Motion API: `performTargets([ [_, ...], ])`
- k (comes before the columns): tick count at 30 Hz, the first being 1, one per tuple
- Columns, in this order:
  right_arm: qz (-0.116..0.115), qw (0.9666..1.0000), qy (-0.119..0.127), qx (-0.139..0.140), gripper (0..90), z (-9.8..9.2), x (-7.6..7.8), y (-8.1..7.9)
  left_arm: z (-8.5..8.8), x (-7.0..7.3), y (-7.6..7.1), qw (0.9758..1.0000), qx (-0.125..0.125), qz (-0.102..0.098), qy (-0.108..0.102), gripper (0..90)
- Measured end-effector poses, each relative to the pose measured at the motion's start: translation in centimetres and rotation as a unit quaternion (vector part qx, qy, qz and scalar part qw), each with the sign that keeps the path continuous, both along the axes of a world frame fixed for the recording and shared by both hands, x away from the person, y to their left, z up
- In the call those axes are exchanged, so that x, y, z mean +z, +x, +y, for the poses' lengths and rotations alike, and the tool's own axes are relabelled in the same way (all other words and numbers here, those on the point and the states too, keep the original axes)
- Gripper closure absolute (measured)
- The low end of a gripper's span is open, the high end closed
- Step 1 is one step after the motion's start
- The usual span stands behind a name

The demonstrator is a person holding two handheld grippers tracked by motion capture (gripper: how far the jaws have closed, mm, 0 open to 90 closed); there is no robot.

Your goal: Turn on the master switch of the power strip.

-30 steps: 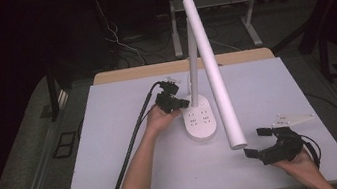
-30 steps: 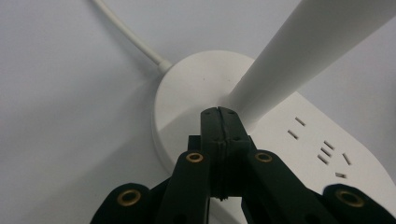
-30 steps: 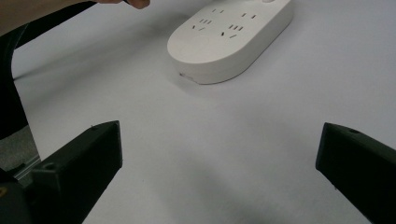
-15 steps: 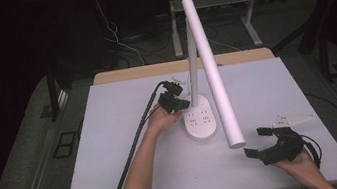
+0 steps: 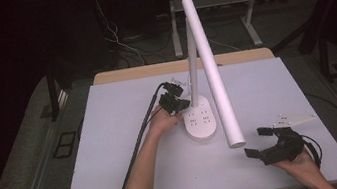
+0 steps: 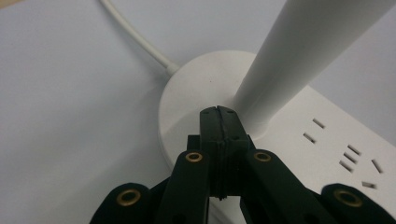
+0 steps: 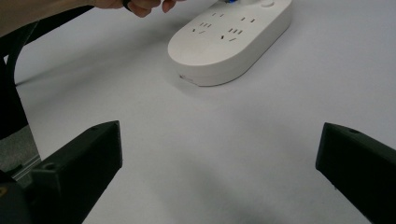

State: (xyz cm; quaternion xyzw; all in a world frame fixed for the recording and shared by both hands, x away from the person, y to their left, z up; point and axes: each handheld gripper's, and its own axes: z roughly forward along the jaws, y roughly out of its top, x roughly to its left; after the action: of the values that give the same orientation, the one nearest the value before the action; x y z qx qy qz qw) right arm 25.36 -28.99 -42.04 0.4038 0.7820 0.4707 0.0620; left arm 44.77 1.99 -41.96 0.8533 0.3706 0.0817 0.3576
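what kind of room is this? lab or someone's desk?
Likely a lab or recording room: a bare white table holding just a desk lamp, loose cables on the floor, and other tables' metal legs behind.

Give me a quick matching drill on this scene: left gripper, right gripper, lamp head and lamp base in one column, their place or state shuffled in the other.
Things:
1. left gripper
2. right gripper
3. lamp head
4. lamp base

States or places:
A. white oval with sockets, lying flat on the table
B. jaws wide apart, over bare table near the front right edge
C. jaws shut together, tips on the base right by the foot of the lamp post
D. long white tube slanting down toward the front of the table

Pairs: 1-C, 2-B, 3-D, 4-A
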Motion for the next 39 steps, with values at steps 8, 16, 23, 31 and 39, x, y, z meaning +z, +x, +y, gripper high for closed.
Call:
performTargets([
  [8,0.0,1.0,0.0,0.0,0.1,0.0,-0.1,0.1,0.4,-0.2,0.5,0.9995,0.01,0.012,-0.028,90.0],
  [16,0.001,1.0,0.006,-0.003,0.1,-0.4,-0.2,0.2,1.4,-0.7,0.7,0.9952,0.051,0.017,-0.082,89.9],
  [23,0.002,1.0,0.006,-0.005,0.1,-0.5,-0.2,0.2,3.5,-0.5,0.5,0.9935,0.054,0.009,-0.1,89.8],
  [31,0.002,1.0,0.006,-0.005,0.1,-0.5,-0.2,0.3,5.6,0.3,0.1,0.9946,0.042,-0.003,-0.095,89.6],
  [39,0.002,1.0,0.007,-0.005,0.1,-0.5,-0.2,0.2,6.5,1.4,-0.8,0.9945,0.037,-0.018,-0.096,89.4],
])
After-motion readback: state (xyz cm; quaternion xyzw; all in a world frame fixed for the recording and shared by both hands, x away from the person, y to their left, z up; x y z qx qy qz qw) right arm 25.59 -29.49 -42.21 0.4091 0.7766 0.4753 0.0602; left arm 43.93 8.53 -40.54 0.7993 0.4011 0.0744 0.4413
